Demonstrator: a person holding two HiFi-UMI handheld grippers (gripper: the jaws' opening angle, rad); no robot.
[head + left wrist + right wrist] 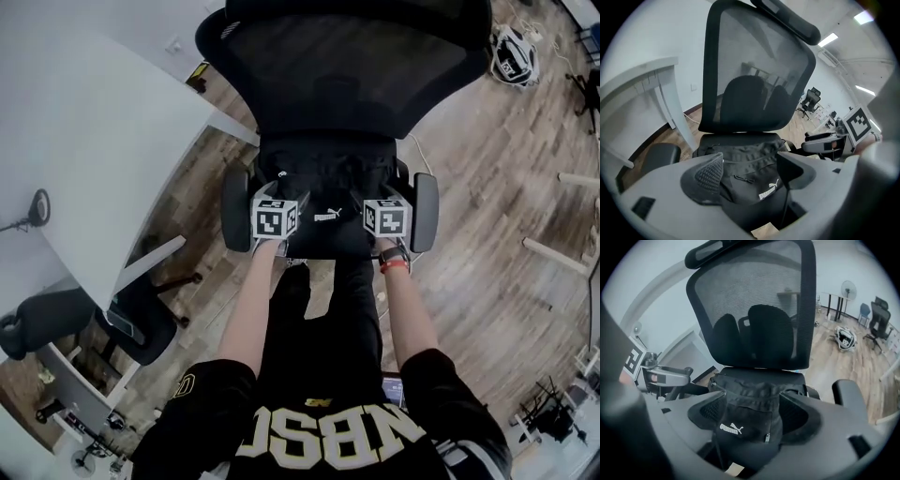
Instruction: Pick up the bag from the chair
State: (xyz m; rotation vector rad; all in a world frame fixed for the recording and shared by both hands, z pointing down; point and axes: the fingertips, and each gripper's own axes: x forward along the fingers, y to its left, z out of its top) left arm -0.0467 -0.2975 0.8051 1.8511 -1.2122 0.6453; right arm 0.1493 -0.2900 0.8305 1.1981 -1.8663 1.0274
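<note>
A black bag (325,211) with a white logo lies on the seat of a black mesh-backed office chair (347,66), its front edge at the seat's front. My left gripper (279,208) is at the bag's front left and my right gripper (380,208) at its front right. In the left gripper view the bag (750,180) fills the gap of the left gripper (751,174) from pad to pad. The right gripper view shows the bag (750,416) bunched narrow inside the right gripper (749,414), both pads pressing its fabric.
The chair's armrests (235,208) (426,211) flank both grippers. A white desk (84,141) stands to the left, with a second black chair (141,323) under its corner. A black and white helmet-like object (514,54) lies on the wooden floor at the far right.
</note>
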